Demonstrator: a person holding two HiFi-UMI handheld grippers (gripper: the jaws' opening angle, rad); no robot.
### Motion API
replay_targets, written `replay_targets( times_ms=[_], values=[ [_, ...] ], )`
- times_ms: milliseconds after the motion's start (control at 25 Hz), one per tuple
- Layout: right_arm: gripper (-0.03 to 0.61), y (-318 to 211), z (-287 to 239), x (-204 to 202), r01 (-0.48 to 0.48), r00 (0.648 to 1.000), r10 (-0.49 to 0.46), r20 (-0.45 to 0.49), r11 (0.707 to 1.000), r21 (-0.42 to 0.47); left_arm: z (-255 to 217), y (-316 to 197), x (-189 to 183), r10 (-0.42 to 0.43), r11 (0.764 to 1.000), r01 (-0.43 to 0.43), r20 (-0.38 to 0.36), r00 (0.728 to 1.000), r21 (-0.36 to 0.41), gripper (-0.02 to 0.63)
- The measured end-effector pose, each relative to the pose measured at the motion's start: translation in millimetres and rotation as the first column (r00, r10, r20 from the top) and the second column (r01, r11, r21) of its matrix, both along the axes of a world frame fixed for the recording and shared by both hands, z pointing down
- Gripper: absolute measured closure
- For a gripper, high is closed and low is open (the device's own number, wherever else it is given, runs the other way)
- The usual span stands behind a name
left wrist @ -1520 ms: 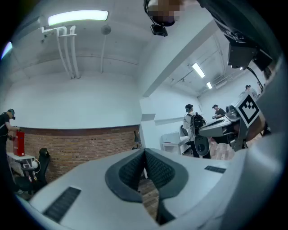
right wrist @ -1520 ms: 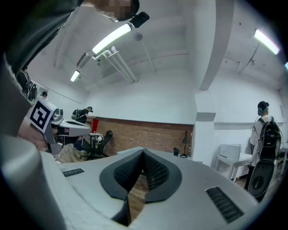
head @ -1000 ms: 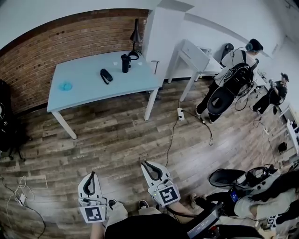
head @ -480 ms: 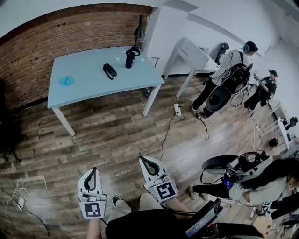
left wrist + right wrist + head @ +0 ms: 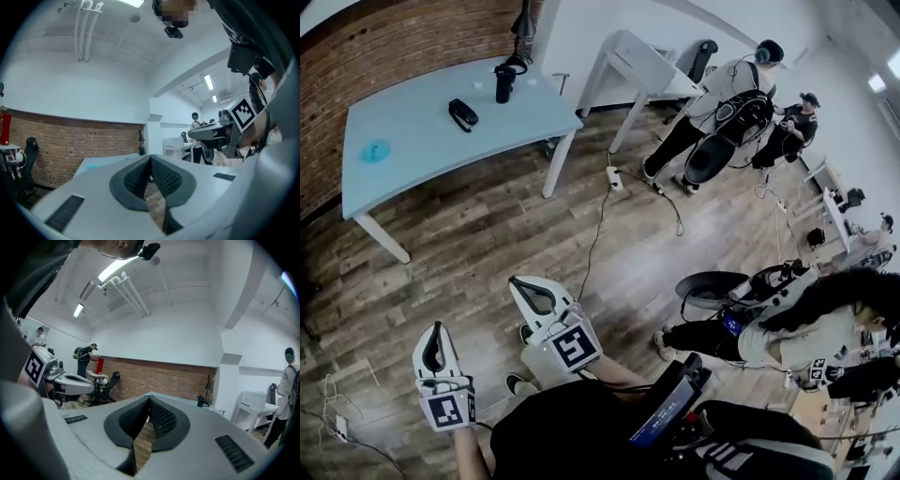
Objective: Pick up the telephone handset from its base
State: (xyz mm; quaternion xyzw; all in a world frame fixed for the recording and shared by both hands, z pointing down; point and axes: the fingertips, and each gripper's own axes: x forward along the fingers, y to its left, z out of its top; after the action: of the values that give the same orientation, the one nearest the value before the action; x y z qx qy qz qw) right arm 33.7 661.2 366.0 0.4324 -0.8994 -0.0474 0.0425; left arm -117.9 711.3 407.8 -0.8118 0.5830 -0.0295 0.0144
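- The worktop [image 5: 422, 141] is pale blue, with white legs.
- The telephone [image 5: 463, 114] is black.
- The brick wall [image 5: 384, 37] is red-brown with pale joints.
- The floor [image 5: 487, 234] is grey-brown wood planking.
- The left claw [image 5: 439, 328] and right claw [image 5: 517, 281] are white with black ribbed pads, and each carries black-and-white square markers.

You hold both grippers low in front of your body, side by side and pointing level ahead. Your left gripper [image 5: 438, 331] has its jaws pressed together, with nothing between the pads. Your right gripper [image 5: 521, 285] sits a little further forward, its tip angled toward your left. Its jaws are closed too, and it is empty.
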Motion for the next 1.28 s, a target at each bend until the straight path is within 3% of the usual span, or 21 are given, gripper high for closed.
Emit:
replay_targets(
  times_ms=[280, 560, 680, 960, 1120, 1280],
  values=[
    [0.561, -84.1, -5.5, 4.9, 0.066, 0.997, -0.068, 0.033, 0.996, 0.061, -6.8, -75.9, 23.8, -0.019, 1.000, 0.019, 0.043, 0.999, -0.007, 0.592],
    [0.561, -144.4, 9.0, 39.6, 0.053, 0.996, -0.053, 0.068, 0.999, 0.001, -21.2, -132.7, 60.3, -0.008, 0.999, 0.002, 0.135, 0.991, 0.045, 0.591],
    [0.561, -165.9, 23.6, 45.9, 0.038, 0.998, -0.037, 0.056, 0.999, -0.022, -16.0, -148.1, 66.0, -0.001, 1.000, -0.003, 0.148, 0.989, 0.029, 0.592],
    [0.561, -209.0, 36.3, 40.7, 0.006, 1.000, -0.004, 0.030, 0.998, -0.061, 9.7, -193.4, 56.0, 0.038, 0.999, -0.033, 0.134, 0.990, -0.042, 0.591],
    [0.561, -238.3, 26.8, 19.9, -0.021, 1.000, 0.020, -0.003, 0.999, -0.042, 10.4, -228.1, 36.7, 0.075, 0.996, -0.070, 0.108, 0.991, -0.050, 0.592],
    [0.561, -265.6, 8.7, 0.8, -0.045, 0.998, 0.045, -0.032, 0.999, -0.004, 7.1, -259.4, 22.9, 0.113, 0.993, -0.107, 0.132, 0.985, -0.049, 0.591]
  ],
)
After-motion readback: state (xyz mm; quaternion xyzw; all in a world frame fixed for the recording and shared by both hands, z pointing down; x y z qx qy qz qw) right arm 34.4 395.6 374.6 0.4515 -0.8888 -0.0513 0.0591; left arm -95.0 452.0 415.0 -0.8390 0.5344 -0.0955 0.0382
